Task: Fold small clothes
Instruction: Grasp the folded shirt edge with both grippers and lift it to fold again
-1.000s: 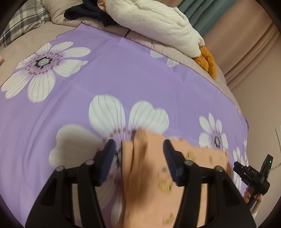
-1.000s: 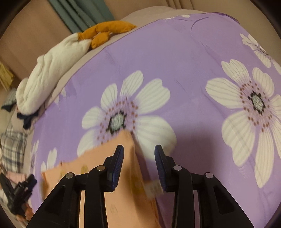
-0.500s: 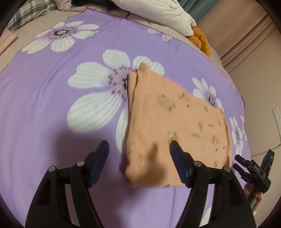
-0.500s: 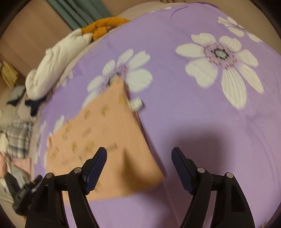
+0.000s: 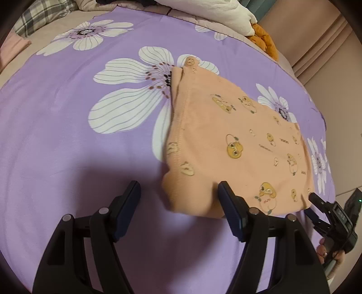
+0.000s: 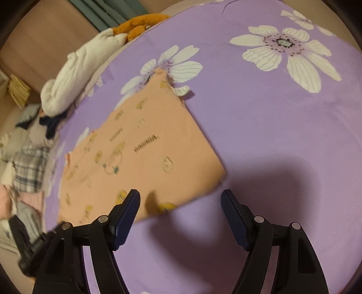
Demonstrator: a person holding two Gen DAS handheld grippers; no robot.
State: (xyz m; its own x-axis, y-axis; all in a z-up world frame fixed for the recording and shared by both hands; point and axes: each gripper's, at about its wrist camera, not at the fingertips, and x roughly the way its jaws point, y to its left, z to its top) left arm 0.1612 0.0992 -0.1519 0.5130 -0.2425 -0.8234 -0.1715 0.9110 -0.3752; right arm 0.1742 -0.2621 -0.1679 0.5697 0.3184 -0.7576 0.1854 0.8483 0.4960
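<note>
A peach garment (image 5: 226, 140) printed with small yellow figures lies folded flat on the purple flowered sheet (image 5: 67, 135). My left gripper (image 5: 179, 196) stands open just short of the garment's near left corner, its pads not touching the cloth. In the right wrist view the same garment (image 6: 140, 153) stretches away to the left, with a white label (image 6: 181, 90) sticking out at its far edge. My right gripper (image 6: 181, 199) is open at the near right corner, nothing pressed between its fingers. Each gripper shows at the other view's edge, the right gripper (image 5: 334, 214) held by a hand.
A white plush toy (image 5: 215, 13) with orange feet lies at the far edge of the bed. Plaid cloth (image 5: 40, 15) and a pink piece (image 5: 11, 45) sit at the far left. A pile of other clothes (image 6: 29, 162) lies beyond the garment's left end.
Both grippers had the garment's edge between their fingers; they have opened wide, let it go and drawn back toward me. The garment now lies folded on the sheet.
</note>
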